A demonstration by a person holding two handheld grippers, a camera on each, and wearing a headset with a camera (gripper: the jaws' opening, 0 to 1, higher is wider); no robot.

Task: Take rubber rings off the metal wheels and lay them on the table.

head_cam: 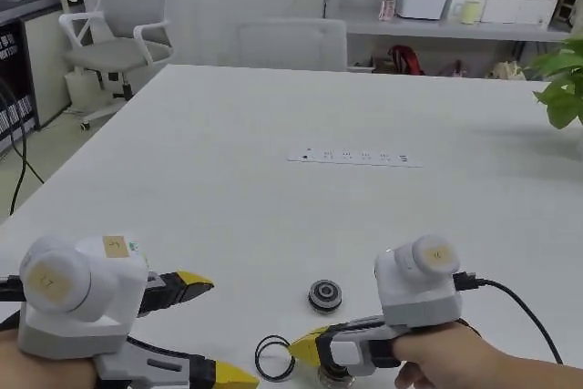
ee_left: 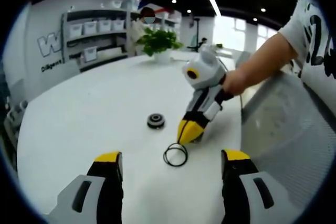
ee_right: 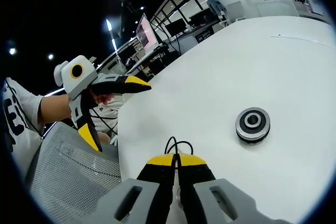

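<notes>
- Black rubber ring (head_cam: 257,359), a thin floppy loop, is lying flat on the white tabletop (head_cam: 273,134) close to the near edge, so it's basically where the task wants it.
- The right gripper (head_cam: 301,350) has its yellow-tipped jaws clamped together right at the ring's edge. From the right gripper view it looks like they're nipping the band, probably to steer it down flat rather than just drop it.
- There's a dark round thing (head_cam: 333,373) tucked under that gripper. Might be the stripped wheel, but it's too hidden to call.
- A small round metal wheel with a black outer band (head_cam: 325,294) sits just beyond the ring, apart from it. The band looks like a ring that hasn't come off yet, so I'd guess it's next.
- The left gripper (head_cam: 219,328) hovers off to the side with jaws spread wide and nothing in them, pointed at the ring. Looks ready to steady a wheel.
- Room-wise, loads of bare table ahead and to both sides. The white power strip (head_cam: 355,157) is well away.
- The near table edge is the thing to watch, since the ring's not far from it and there's a grey mesh chair seat (ee_right: 68,171) just below.
</notes>
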